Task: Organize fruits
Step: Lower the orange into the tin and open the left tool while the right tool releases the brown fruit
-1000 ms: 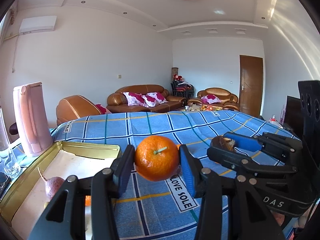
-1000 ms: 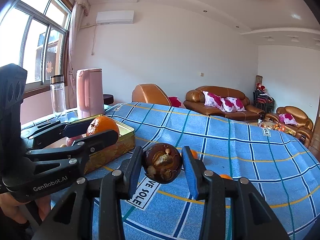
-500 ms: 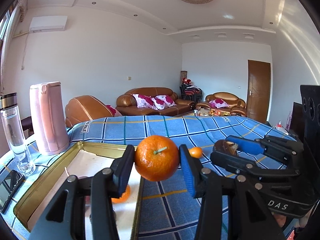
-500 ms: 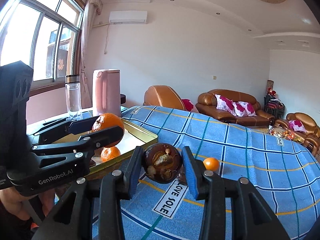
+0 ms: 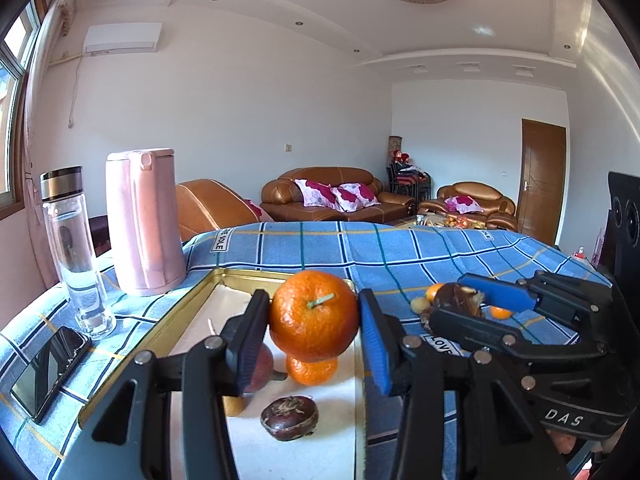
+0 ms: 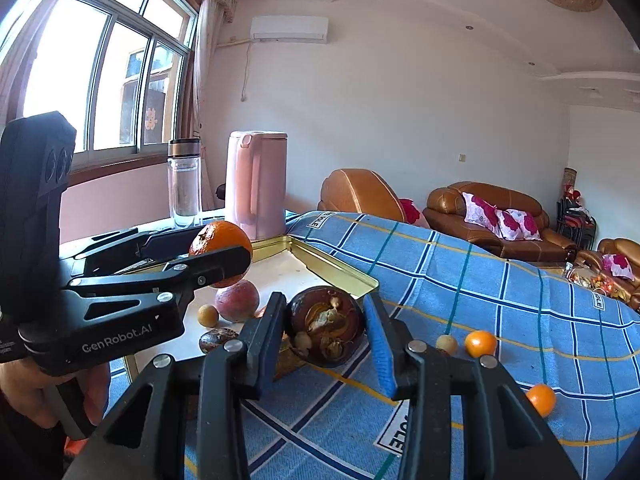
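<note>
1. While both grippers hang above it, the desk [image 5: 440,252] is seen draped in a blue checked cloth [image 6: 500,288].
2. At its window end a gold tray [image 5: 176,320] is laid; behind the tray a pink kettle [image 5: 142,220] and a clear bottle [image 5: 76,256] are stood, and a phone [image 5: 48,372] is laid flat just beside the bottle.
3. An orange [image 5: 313,315] is grasped between the fingers [image 5: 250,344] of the left gripper [image 5: 312,342], held above the tray.
4. A dark mangosteen [image 6: 326,325] is clenched in the right gripper [image 6: 326,340], over the tray's near corner.
5. Inside the tray a reddish fruit [image 6: 237,300], a smaller orange [image 5: 312,370], a second mangosteen [image 5: 290,417] and a small tan fruit [image 6: 208,315] are found, under the held orange.
6. On the cloth, well apart from the tray, two little oranges [image 6: 480,343] and a pale fruit [image 6: 446,343] are left.
</note>
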The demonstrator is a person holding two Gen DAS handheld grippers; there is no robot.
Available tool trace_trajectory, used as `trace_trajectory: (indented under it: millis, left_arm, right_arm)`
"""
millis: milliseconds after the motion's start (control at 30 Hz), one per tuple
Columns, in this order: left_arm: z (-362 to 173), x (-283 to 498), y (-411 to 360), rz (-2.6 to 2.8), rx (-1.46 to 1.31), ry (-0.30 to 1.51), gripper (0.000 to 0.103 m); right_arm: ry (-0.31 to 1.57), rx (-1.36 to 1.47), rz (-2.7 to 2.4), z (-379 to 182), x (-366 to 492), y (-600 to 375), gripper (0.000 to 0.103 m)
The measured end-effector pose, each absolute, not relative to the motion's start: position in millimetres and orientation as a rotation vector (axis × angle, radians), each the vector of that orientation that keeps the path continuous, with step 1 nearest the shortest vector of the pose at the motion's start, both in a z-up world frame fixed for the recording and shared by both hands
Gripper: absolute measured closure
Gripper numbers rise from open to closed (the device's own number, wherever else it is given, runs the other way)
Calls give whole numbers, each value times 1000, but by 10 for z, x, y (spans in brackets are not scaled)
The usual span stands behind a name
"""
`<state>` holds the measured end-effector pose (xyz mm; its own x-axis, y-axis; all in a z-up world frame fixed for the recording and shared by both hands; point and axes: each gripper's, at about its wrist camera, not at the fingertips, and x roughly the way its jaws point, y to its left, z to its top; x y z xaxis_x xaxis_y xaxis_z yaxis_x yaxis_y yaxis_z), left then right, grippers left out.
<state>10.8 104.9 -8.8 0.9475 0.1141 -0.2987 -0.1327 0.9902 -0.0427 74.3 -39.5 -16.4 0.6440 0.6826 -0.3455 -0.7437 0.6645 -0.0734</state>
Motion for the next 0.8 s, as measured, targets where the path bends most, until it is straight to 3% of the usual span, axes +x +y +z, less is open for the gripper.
trace_trajectory:
  millis: [800]
  left_arm:
    - [-307,29,1686,309,-74,412,56]
  right_arm:
    - [359,-299,961,-335,580,388,61]
